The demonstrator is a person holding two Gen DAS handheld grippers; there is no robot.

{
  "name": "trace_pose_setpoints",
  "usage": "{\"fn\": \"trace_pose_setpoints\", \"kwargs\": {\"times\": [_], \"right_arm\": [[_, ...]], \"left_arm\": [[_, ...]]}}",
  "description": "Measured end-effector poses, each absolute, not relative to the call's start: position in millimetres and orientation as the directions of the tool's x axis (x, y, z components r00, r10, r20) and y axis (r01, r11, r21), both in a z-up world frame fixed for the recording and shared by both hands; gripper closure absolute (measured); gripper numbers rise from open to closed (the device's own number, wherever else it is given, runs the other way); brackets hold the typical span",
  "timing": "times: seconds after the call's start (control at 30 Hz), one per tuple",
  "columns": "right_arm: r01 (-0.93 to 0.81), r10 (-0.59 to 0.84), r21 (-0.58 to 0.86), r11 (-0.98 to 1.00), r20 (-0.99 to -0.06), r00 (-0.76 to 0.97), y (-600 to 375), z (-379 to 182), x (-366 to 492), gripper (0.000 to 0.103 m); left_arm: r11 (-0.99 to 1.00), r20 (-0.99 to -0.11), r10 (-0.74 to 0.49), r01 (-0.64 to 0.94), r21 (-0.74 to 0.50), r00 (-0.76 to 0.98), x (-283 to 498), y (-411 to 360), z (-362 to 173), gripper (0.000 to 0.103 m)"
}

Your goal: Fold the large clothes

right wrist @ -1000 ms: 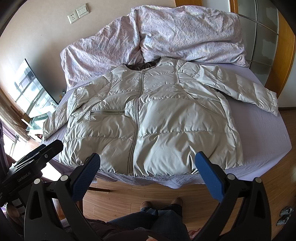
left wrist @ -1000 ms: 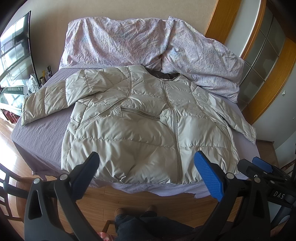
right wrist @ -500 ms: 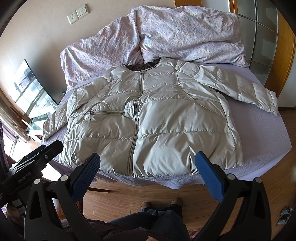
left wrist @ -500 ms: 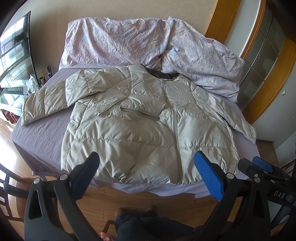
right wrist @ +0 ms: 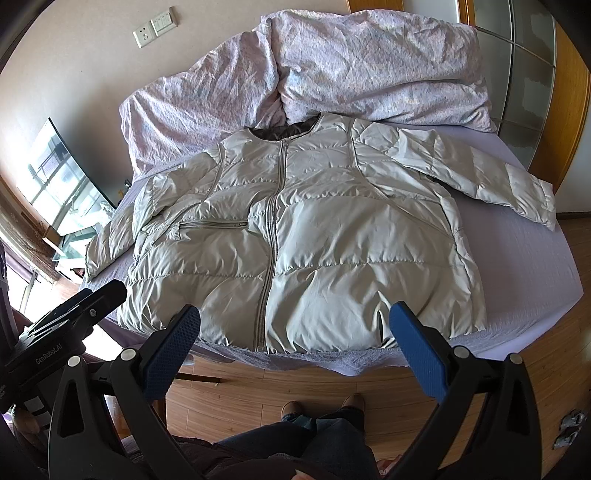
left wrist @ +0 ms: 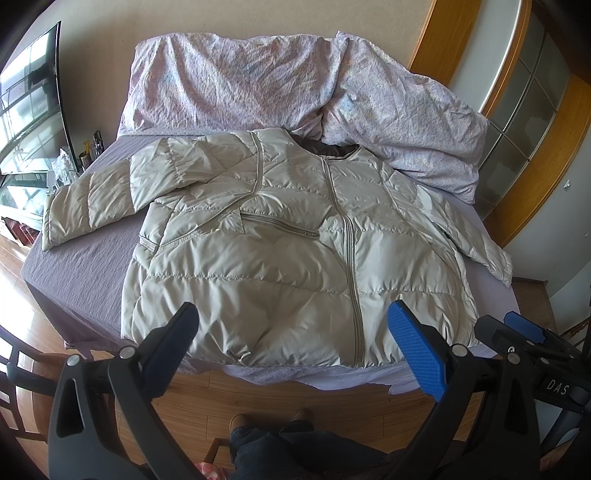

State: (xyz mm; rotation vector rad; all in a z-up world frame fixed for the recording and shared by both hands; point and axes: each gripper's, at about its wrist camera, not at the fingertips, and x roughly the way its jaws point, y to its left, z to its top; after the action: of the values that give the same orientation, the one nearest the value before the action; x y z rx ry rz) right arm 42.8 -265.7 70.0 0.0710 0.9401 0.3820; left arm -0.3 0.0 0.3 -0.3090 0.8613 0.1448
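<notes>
Big puffy jacket lies flat on the bed, both tongs wait above the near edge.

Left wrist view: the left tongs [left wrist: 291, 347] are wide open and hold nothing. The jacket [left wrist: 295, 254] lies just ahead, zipper running near to far, 1 sleeve [left wrist: 103, 199] stretched far left.
Right wrist view: the right tongs [right wrist: 295, 339] are wide open too, empty. The other sleeve [right wrist: 480, 173] reaches right, nearer this hand. No containers here.

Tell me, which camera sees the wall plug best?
The right wrist view. The wall plug shows plainly there, on the wall above the rumpled bedding. The left wrist view shows that wall too, but no plug on it.
</notes>
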Motion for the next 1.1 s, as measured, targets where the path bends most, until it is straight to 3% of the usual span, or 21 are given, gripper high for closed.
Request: {"fn": "trace_pose_setpoints", "kwargs": {"times": [1.1], "right_arm": [[-0.287, 0.352, 0.228, 0.930, -0.777, 0.523, -266.1, 67.4, 48.7, 0.001]], "left_arm": [[0.946, -0.767, 0.003, -0.251, -0.206, 0.642, -0.2, 0.0, 0.0, 0.002]]}}
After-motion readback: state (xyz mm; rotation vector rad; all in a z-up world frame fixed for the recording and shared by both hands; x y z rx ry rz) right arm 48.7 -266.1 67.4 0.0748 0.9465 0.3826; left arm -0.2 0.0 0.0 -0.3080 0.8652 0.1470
